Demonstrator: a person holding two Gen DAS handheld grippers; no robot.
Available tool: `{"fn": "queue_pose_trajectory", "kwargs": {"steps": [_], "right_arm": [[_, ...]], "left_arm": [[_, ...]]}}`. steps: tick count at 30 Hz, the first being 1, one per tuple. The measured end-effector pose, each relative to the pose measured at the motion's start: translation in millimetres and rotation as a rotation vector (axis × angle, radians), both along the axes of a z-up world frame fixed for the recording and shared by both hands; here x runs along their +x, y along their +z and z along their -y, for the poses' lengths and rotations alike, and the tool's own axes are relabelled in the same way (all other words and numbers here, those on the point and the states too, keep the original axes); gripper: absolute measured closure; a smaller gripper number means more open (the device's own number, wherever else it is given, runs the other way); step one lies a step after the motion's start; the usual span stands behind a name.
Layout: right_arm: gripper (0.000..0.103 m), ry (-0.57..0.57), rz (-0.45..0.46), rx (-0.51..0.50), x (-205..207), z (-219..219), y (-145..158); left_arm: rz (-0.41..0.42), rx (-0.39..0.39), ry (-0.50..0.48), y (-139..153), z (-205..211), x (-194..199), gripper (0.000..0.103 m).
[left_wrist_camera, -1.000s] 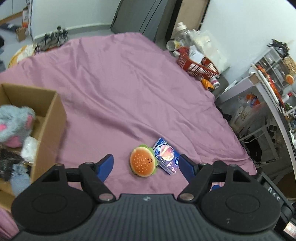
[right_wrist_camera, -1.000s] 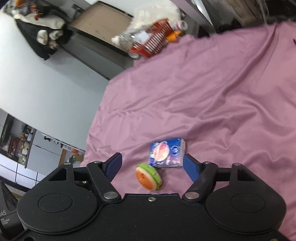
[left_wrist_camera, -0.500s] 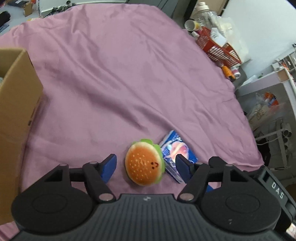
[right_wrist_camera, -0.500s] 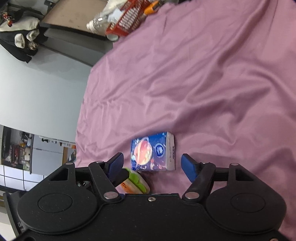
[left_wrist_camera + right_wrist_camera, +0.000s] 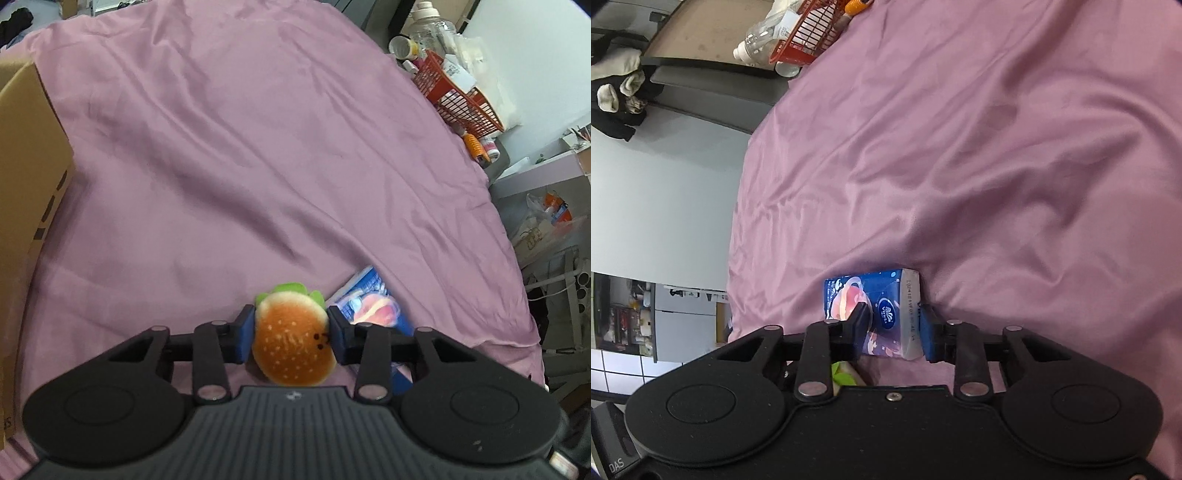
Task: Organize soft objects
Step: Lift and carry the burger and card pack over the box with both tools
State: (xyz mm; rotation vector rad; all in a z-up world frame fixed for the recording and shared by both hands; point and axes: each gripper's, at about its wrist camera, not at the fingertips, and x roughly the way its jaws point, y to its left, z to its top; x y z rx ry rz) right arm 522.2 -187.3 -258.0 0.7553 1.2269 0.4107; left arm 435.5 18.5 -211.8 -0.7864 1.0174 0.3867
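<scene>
A plush hamburger (image 5: 293,343) with a green lettuce edge lies on the purple bedsheet (image 5: 258,147). My left gripper (image 5: 291,332) is shut on it, one blue pad on each side. A blue tissue pack (image 5: 877,314) with a pink planet picture lies just right of the burger; it also shows in the left wrist view (image 5: 369,306). My right gripper (image 5: 895,328) is shut on the tissue pack, its jaws pressing both sides. A bit of the burger's green edge (image 5: 844,374) shows under the right gripper.
A cardboard box (image 5: 26,184) stands at the left on the bed. A red wire basket (image 5: 461,99) with bottles and clutter sits past the bed's far right edge. Shelves and bags stand to the right of the bed.
Both grippers moved down and forward, then closed: the left onto the plush hamburger, the right onto the tissue pack. Both were open before.
</scene>
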Motion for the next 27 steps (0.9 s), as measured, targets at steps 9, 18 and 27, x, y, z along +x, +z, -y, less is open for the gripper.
{"fn": "queue_pose_trajectory", "kwargs": {"steps": [9,18,27], "right_arm": [[0.084,-0.012,0.135,-0.04,-19.2,7.9,39.8],[0.085,-0.081,0.225,-0.042,-50.2,37.4,68.9],[0.085,-0.105,0.302,-0.039,-77.4,41.2,97.2]], "left_arm": [[0.031,0.035,-0.027,21.3,1.0,-16.9,0.064],[0.066,0.107,-0.105,48.8,17.4,-36.1,0.064],[0.1,0.126,-0.092,73.7,9.7,-76.2,0.064]]}}
